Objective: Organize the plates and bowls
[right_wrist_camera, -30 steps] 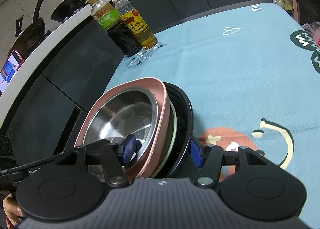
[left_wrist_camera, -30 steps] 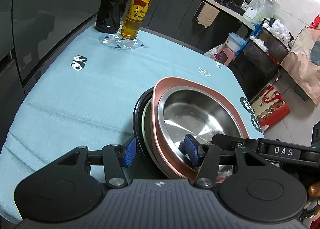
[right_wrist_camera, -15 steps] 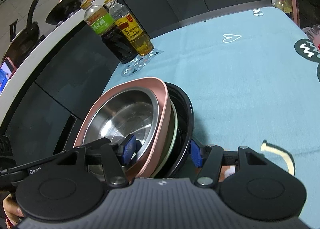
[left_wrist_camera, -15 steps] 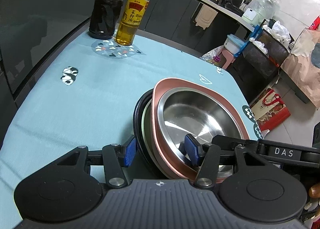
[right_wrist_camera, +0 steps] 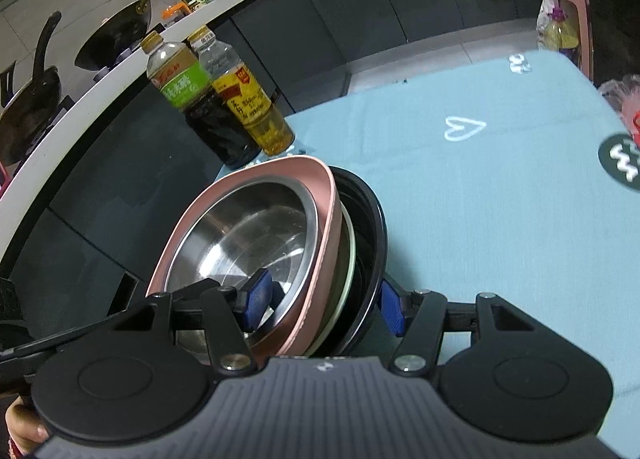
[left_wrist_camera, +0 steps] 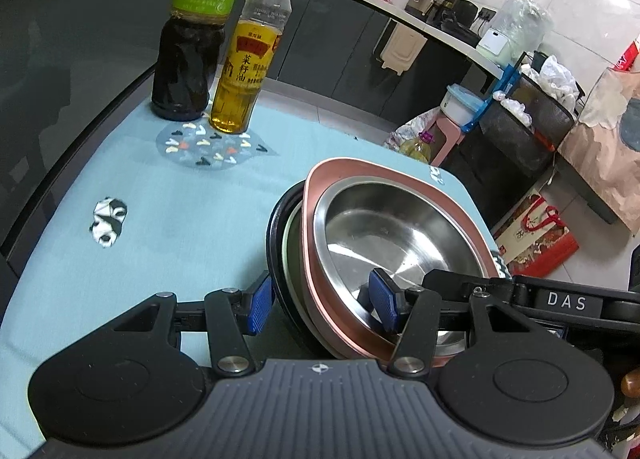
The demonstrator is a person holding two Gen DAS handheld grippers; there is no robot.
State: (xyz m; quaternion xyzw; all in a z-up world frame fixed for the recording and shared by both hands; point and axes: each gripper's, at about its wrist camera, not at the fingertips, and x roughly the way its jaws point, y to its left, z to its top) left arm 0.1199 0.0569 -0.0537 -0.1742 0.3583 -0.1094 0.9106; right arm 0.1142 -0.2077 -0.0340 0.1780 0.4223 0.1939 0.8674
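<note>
While both my grippers pinch the same nested stack, it hangs between them over the blue tablecloth (left_wrist_camera: 168,219), tilted on its rim. Left gripper (left_wrist_camera: 322,307) clamps 1 side of the stack's wall, right gripper (right_wrist_camera: 324,301) the opposite side, each with 1 pad inside the steel bowl (left_wrist_camera: 396,231) and 1 outside the black bowl (right_wrist_camera: 370,227). Pink plate (right_wrist_camera: 324,195) sits between those. 2 bottles (left_wrist_camera: 216,55) stand beyond the stack; open cloth lies right of them.

A dark vinegar bottle (left_wrist_camera: 188,47) and an oil bottle (left_wrist_camera: 250,59) stand side by side on the blue-clothed desk (left_wrist_camera: 168,215); two pans (right_wrist_camera: 28,107) rest on the counter behind.
</note>
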